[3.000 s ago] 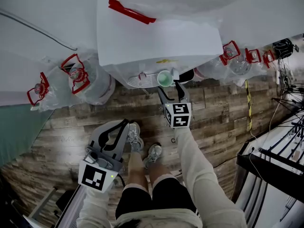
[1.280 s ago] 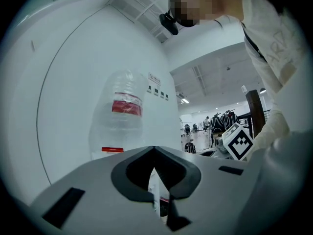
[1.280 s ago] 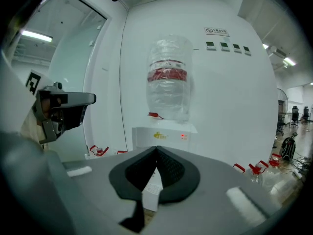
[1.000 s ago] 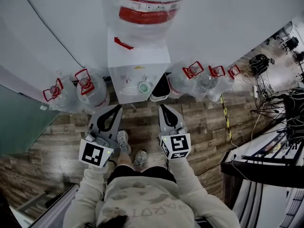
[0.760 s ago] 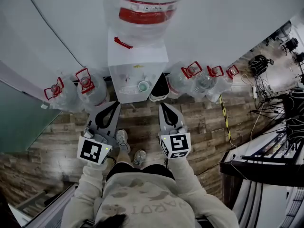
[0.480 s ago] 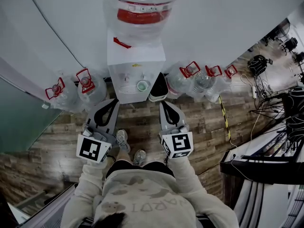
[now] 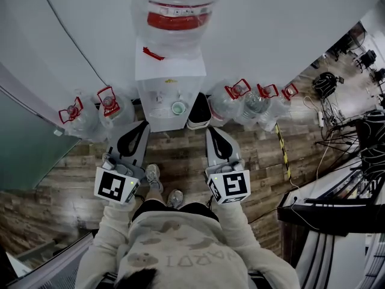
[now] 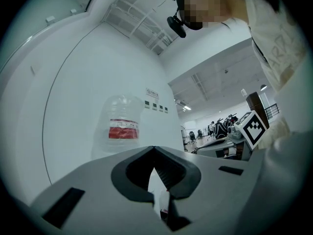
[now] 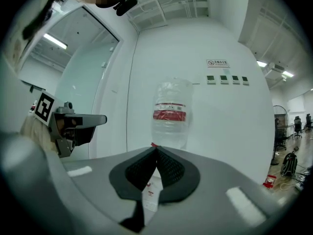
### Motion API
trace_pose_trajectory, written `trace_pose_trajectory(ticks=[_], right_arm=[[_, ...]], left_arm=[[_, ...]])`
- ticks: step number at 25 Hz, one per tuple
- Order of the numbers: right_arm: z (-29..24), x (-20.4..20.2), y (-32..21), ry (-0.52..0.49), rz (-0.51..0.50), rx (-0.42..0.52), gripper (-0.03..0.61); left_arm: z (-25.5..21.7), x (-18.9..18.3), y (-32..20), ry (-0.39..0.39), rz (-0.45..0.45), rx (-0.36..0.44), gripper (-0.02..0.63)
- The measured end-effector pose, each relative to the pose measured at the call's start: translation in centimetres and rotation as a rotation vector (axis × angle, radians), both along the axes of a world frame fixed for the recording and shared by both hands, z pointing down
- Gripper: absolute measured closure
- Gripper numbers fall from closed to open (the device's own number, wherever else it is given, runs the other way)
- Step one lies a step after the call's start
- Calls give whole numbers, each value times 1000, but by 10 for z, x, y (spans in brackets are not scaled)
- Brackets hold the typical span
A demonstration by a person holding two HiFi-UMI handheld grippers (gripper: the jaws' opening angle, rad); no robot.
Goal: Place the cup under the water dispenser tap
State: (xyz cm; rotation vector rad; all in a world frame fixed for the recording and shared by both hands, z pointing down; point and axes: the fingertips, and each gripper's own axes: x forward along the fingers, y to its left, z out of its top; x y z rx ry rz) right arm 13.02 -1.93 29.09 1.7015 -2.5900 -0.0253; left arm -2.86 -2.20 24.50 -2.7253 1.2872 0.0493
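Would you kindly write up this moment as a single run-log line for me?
cup: on water dispenser tray | left gripper: shut, empty | right gripper: shut, empty | both apart from cup

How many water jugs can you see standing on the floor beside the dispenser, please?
5. Two jugs stand left of the dispenser; three stand right of it. Others may be hidden behind them.

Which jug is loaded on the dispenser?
The red-banded jug on top of the dispenser; the other jugs, with red handles, stand on the floor beside it.
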Motion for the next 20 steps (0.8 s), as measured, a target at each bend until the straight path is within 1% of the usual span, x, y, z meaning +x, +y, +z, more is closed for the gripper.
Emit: trace_pose_trajectory(ticks=[7,20], right_arm=[[-10,5,10,-18,2,28,569],[-19,3,16,-26,-13,57,569]], left_arm=[[-9,6,13,-5,2,17,609],[-11,11,21,0,6,20,609]])
